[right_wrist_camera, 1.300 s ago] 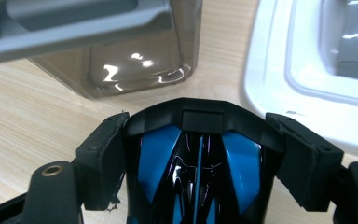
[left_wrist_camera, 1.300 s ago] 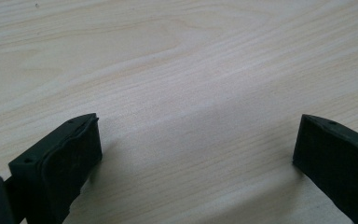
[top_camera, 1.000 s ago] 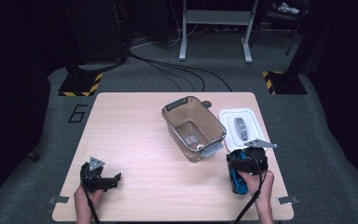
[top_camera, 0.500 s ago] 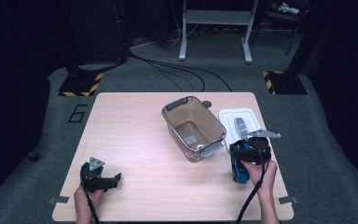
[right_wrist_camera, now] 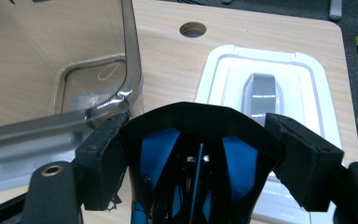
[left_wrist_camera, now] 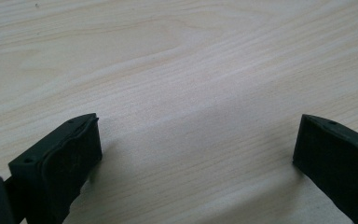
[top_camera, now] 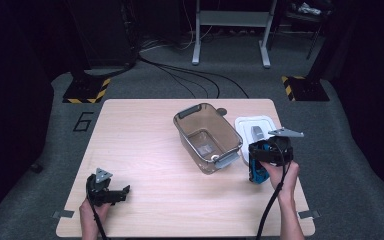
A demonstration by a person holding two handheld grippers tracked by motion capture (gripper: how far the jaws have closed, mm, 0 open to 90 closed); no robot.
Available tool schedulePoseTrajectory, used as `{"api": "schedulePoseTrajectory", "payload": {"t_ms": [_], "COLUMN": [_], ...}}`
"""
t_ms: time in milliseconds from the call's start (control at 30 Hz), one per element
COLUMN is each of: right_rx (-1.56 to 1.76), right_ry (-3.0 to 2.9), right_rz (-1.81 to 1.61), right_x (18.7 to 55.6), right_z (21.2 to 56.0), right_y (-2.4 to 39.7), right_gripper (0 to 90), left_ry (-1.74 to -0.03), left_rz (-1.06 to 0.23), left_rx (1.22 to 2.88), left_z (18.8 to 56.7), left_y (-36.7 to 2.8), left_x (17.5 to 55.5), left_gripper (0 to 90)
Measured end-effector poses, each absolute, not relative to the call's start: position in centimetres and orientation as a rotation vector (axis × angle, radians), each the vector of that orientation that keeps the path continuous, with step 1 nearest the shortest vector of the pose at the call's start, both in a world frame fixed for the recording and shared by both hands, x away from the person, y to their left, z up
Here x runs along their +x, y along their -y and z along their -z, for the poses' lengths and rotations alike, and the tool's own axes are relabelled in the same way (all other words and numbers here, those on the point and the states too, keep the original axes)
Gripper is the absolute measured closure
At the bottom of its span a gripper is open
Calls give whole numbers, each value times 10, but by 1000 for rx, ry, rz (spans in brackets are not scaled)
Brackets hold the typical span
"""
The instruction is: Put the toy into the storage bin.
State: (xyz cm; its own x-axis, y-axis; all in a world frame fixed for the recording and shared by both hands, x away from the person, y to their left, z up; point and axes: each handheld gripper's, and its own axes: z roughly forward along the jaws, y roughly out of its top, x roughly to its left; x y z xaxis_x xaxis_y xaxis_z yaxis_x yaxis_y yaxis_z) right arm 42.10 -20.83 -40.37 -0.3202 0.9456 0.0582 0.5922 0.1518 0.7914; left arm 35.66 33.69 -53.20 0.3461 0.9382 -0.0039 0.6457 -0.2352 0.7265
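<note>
right gripper (right_wrist_camera: 198,140) clamps the black-and-blue object (right_wrist_camera: 191,114) just right of the clear bin (top_camera: 207,137) | left gripper (left_wrist_camera: 196,154) open, empty, well off the bin's near-left | risk: I clip the bin's rim swinging in and the object slips.

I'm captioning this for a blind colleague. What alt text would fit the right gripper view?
The right hand-held gripper clamps a black and blue object between its jaws over a wooden table. A clear plastic container stands at left, a white lid with a grey handle lies at right.
</note>
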Motion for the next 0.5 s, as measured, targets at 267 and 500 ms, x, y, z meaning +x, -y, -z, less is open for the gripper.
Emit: {"api": "schedulePoseTrajectory", "payload": {"t_ms": [267, 500], "right_rx": [1475, 1470], "right_ry": [-1974, -1972], "right_rz": [-1009, -1003], "right_x": [434, 442], "right_z": [402, 397], "right_y": [208, 206], "right_gripper": [241, 241], "left_ry": [-1378, -1378], "left_rz": [-589, -589], "left_rx": [1974, 1974], "left_z": [532, 532], "left_y": [-337, -337], "left_x": [357, 357], "left_gripper": [10, 10]}}
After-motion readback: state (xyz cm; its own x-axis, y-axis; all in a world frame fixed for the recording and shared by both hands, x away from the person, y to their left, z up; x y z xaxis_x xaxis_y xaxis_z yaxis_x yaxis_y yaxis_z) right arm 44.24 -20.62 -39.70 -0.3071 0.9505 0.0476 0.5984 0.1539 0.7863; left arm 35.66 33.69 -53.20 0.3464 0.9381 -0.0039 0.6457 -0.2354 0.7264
